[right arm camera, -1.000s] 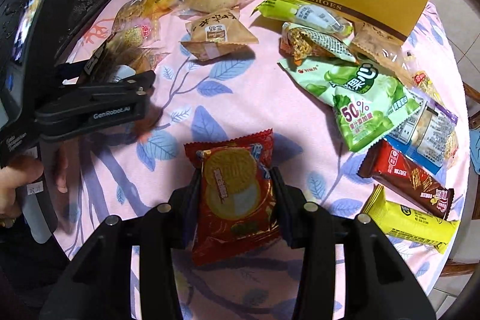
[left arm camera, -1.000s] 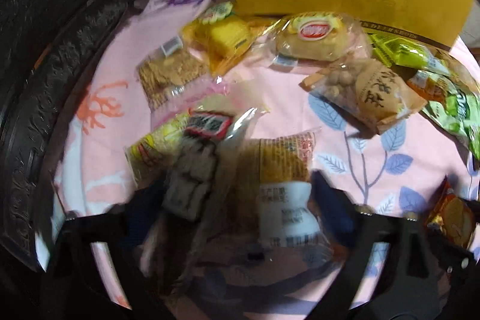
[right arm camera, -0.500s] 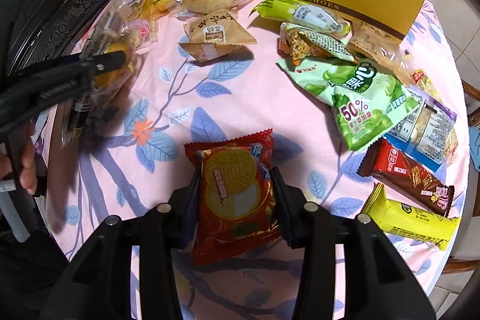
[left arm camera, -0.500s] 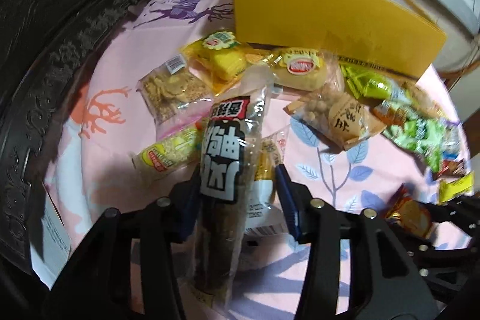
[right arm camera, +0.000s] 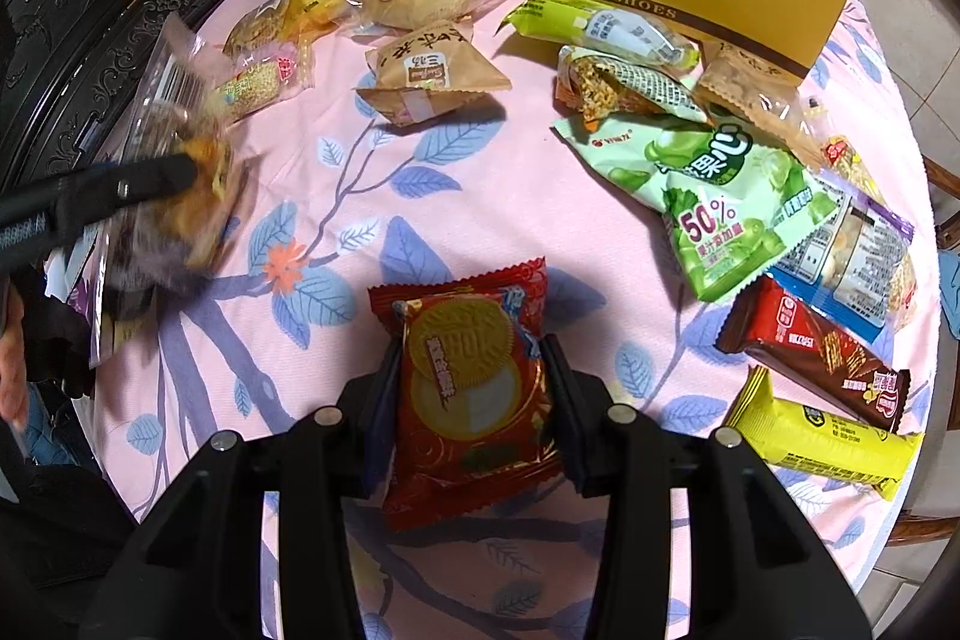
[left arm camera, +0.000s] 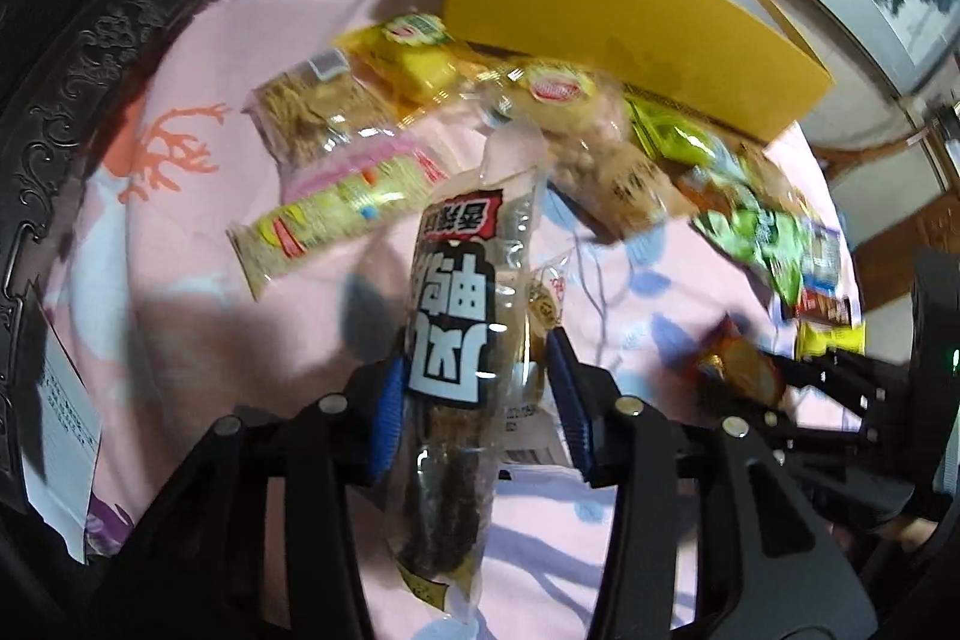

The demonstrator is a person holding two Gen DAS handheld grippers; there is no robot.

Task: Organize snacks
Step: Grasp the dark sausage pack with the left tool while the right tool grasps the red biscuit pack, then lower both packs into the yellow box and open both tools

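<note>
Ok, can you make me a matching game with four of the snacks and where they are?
Things:
1. red biscuit packet
2. clear packet with black label
3. green 50% bag
4. yellow bar

Places:
A. lying near the table edge, next to the brown bar
B. between the right gripper's fingers
C. lying beside the blue-and-clear packet
D. between the left gripper's fingers

Pairs: 1-B, 2-D, 3-C, 4-A
</note>
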